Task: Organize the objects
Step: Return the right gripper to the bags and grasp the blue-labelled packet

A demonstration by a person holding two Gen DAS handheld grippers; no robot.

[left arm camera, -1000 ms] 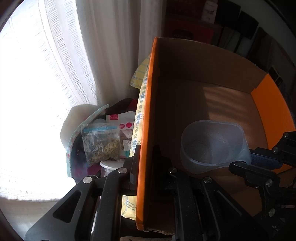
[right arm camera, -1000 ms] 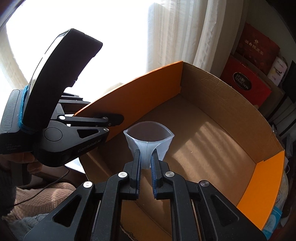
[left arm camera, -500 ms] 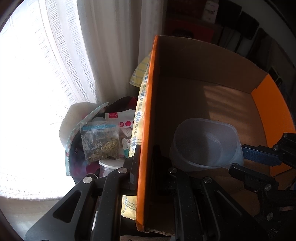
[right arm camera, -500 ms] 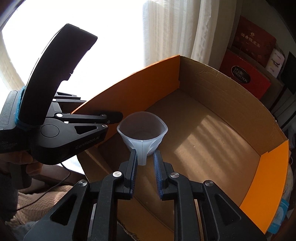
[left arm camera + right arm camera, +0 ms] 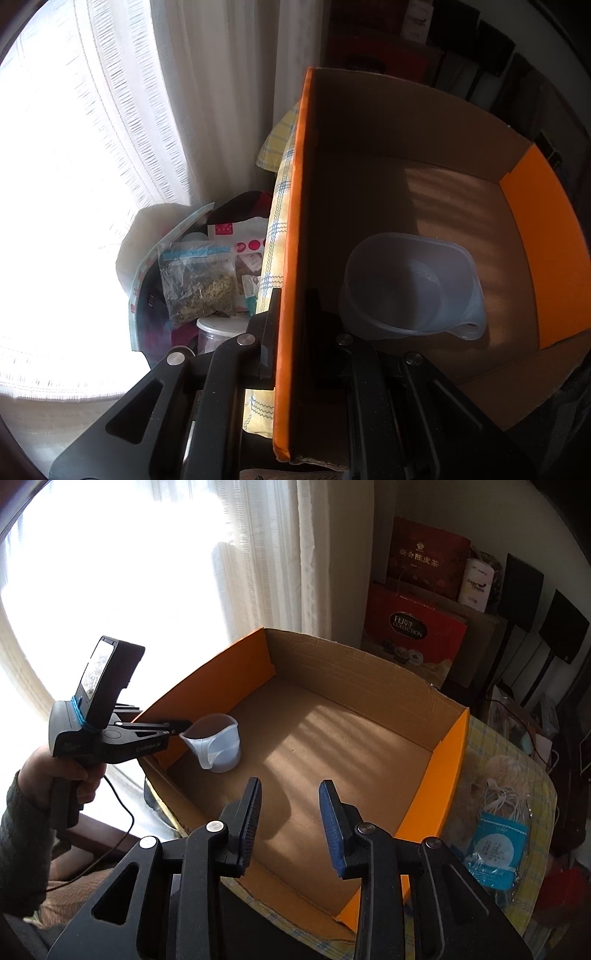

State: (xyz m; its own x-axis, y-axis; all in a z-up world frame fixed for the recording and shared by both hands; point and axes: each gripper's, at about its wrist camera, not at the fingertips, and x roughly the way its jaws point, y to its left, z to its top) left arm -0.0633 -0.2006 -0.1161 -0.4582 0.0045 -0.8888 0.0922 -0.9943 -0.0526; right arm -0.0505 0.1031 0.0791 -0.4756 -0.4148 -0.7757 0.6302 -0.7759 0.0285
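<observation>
A translucent plastic measuring cup stands upright on the floor of an open cardboard box, close to its orange left wall. My left gripper is shut on that wall, one finger outside and one inside. My right gripper hovers over the box's near side, well back from the cup. Its jaws are opening and nothing is between them.
Left of the box lie a zip bag of dried herbs, snack packets and a white-lidded jar by the curtain. Red gift boxes stand behind the box. A bag of cables lies on the checked cloth to its right.
My right gripper let go of the measuring cup, opened, and pulled back and up. The cup now stands free in the box. The left gripper kept its grip on the wall.
</observation>
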